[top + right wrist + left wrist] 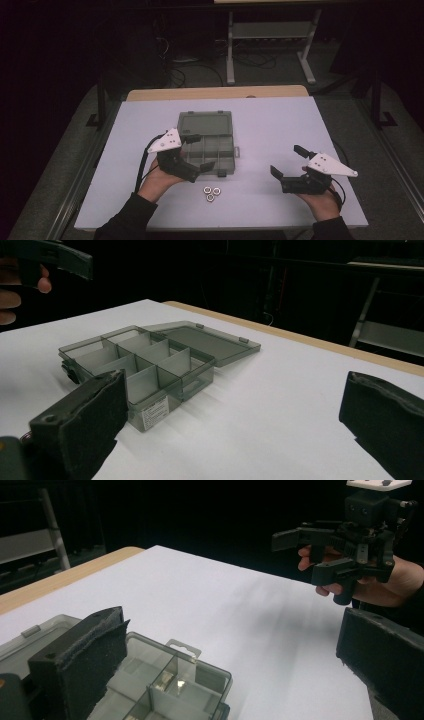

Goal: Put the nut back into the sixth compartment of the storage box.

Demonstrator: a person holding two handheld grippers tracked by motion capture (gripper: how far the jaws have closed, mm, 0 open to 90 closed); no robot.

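A clear grey compartment box [212,150] lies open mid-table, its lid [205,122] folded flat on the far side. My left gripper [200,151] hovers over the box's front left corner, open and empty, with the box's compartments [175,680] just below its jaws. Three metal nuts [211,193] sit in a cluster on the table just in front of the box. My right gripper [288,161] is held off to the right, apart from the box, open with nothing between its fingers. From the right gripper view the box [145,365] stands ahead to the left.
The white tabletop [280,125] ends in a wooden strip [215,93] at the far side. Beyond it stand a white metal frame [270,35] and floor cables [195,70]. The right hand and its gripper [345,545] appear far off in the left gripper view.
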